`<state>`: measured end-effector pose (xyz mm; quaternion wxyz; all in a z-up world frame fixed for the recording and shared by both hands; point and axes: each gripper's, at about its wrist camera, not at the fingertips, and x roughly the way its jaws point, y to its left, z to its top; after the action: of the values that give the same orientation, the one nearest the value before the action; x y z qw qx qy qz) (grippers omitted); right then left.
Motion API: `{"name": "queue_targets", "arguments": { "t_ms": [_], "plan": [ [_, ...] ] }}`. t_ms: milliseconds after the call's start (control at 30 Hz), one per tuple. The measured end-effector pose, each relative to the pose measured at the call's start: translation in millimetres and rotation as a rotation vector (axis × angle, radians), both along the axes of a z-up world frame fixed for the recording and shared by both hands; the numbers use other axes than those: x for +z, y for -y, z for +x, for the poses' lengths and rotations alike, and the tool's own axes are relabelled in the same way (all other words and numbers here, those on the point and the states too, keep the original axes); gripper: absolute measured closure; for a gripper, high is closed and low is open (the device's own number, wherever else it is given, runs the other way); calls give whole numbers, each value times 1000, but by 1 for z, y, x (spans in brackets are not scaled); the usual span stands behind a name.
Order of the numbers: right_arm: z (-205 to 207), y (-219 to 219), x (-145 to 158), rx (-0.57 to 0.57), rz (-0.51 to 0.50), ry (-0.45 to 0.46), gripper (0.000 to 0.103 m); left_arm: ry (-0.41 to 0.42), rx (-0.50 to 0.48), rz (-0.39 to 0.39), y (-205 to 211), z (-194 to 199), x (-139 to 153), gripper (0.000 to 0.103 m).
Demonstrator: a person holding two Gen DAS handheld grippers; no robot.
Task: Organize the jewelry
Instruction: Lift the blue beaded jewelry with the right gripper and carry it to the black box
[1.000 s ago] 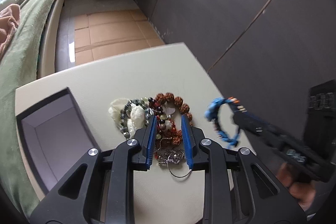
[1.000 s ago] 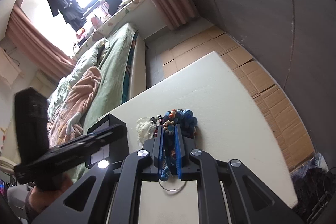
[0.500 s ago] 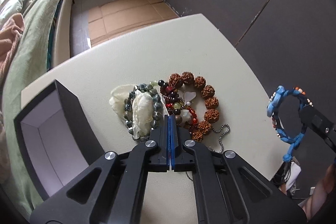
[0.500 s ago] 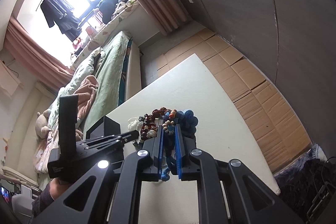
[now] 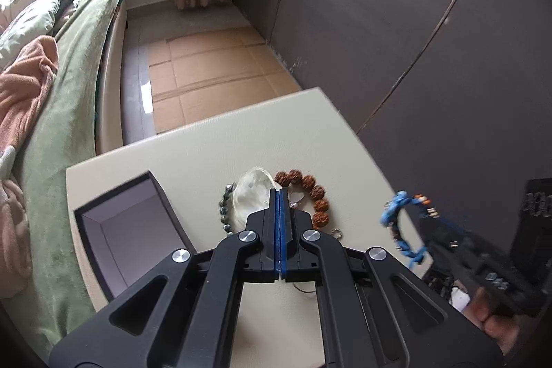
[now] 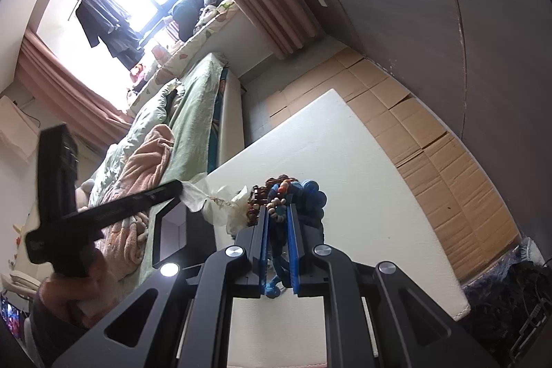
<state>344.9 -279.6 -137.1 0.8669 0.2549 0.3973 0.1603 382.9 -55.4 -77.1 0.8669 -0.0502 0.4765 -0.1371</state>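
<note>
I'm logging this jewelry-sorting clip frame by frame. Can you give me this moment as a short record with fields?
left gripper: jaws closed, pinching a clear plastic pouch lifted off the table
right gripper: closed on a blue beaded bracelet, held in the air
box: black open box with a pale lining, on the table's left part
on table: brown bead bracelet, dark green bead bracelet
surface: white table
surroundings: bed with green cover, cardboard on floor
</note>
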Motion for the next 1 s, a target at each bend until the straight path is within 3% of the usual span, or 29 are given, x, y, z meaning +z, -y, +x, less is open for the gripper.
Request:
{"name": "queue_targets", "arguments": {
  "t_ms": [400, 767, 800, 867, 900, 933, 1000],
  "plan": [
    [6, -57, 21, 101, 21, 42, 93, 102, 52, -33, -45, -31, 57, 101],
    [12, -125, 40, 202, 4, 64, 93, 103, 128, -69, -110, -41, 44, 101],
    [12, -131, 41, 212, -2, 65, 93, 100, 127, -77, -113, -41, 41, 96],
    [13, -142, 43, 231, -9, 63, 92, 95, 142, -87, -122, -42, 38, 46],
    [15, -147, 43, 242, -13, 60, 92, 110, 161, -92, -127, -45, 39, 14],
    [15, -153, 44, 251, -19, 60, 92, 134, 178, -95, -133, -50, 41, 9],
    [18, -168, 45, 269, -32, 56, 92, 157, 201, -95, -145, -58, 43, 9]
  ]
}}
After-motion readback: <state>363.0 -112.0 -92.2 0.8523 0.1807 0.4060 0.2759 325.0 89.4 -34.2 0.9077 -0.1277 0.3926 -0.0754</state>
